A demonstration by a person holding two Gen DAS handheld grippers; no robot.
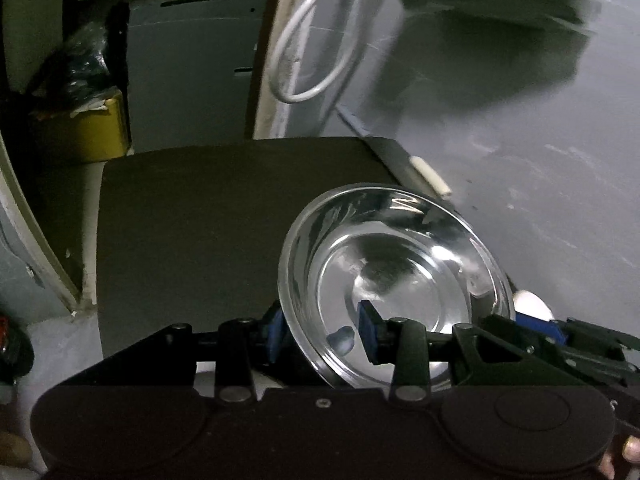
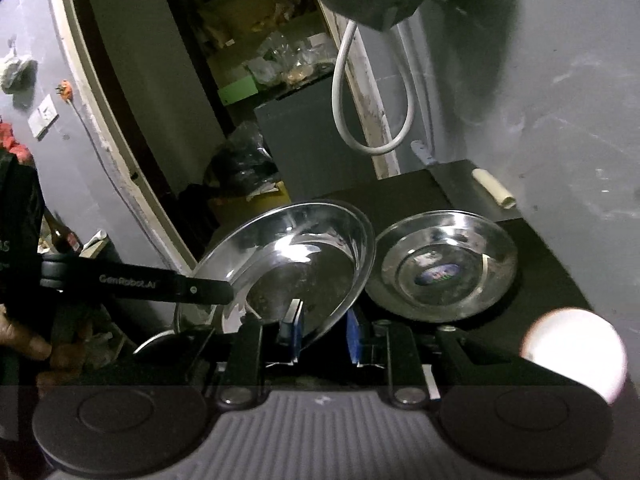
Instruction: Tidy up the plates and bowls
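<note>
A shiny steel plate [image 1: 400,276] hangs tilted above the black table [image 1: 200,220]. My left gripper [image 1: 322,334] is shut on its near rim, one blue pad inside the plate and one outside. In the right wrist view the same plate [image 2: 296,256] leans up to the left, and my right gripper [image 2: 324,334] is shut on its lower rim. A finger of the left gripper [image 2: 160,282] reaches the plate from the left. Fingers of the right gripper [image 1: 592,344] show at the plate's right edge. A second steel bowl [image 2: 440,268] lies flat on the table [image 2: 552,264], just right of the held plate.
A grey wall [image 1: 540,140] stands close on the right, with a white cable loop [image 1: 304,60] hanging ahead. A short white tube [image 2: 494,189] lies at the table's back edge. A doorway with clutter and a yellow box [image 1: 84,128] opens on the left. A bright white round object [image 2: 572,356] sits near right.
</note>
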